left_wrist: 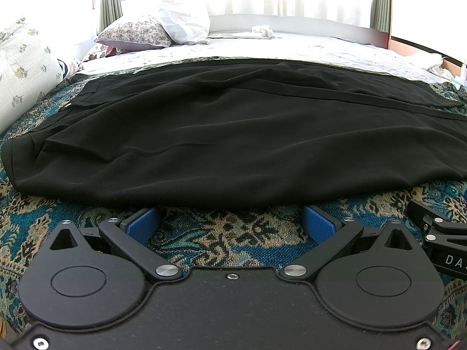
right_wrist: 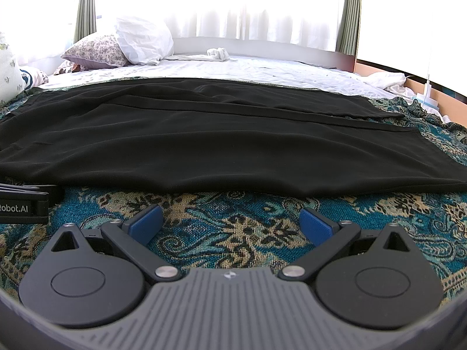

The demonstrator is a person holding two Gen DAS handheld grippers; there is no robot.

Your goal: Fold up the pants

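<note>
Black pants (left_wrist: 227, 134) lie flat across a blue and tan patterned blanket (left_wrist: 221, 233) on a bed, waistband to the left, legs running right. They also fill the middle of the right wrist view (right_wrist: 221, 143). My left gripper (left_wrist: 232, 214) is open and low on the blanket, its blue fingertips right at the pants' near edge. My right gripper (right_wrist: 230, 217) is open and empty, a little short of the near edge. The right gripper shows at the right edge of the left wrist view (left_wrist: 440, 236). The left gripper shows at the left edge of the right wrist view (right_wrist: 26, 202).
Behind the pants lies a white sheet (left_wrist: 262, 49) with a floral pillow (left_wrist: 137, 33), a white pillow (left_wrist: 186, 24) and a small white cloth (left_wrist: 262, 30). A floral cushion (left_wrist: 23, 64) stands at the left. Bright curtained windows are behind the bed.
</note>
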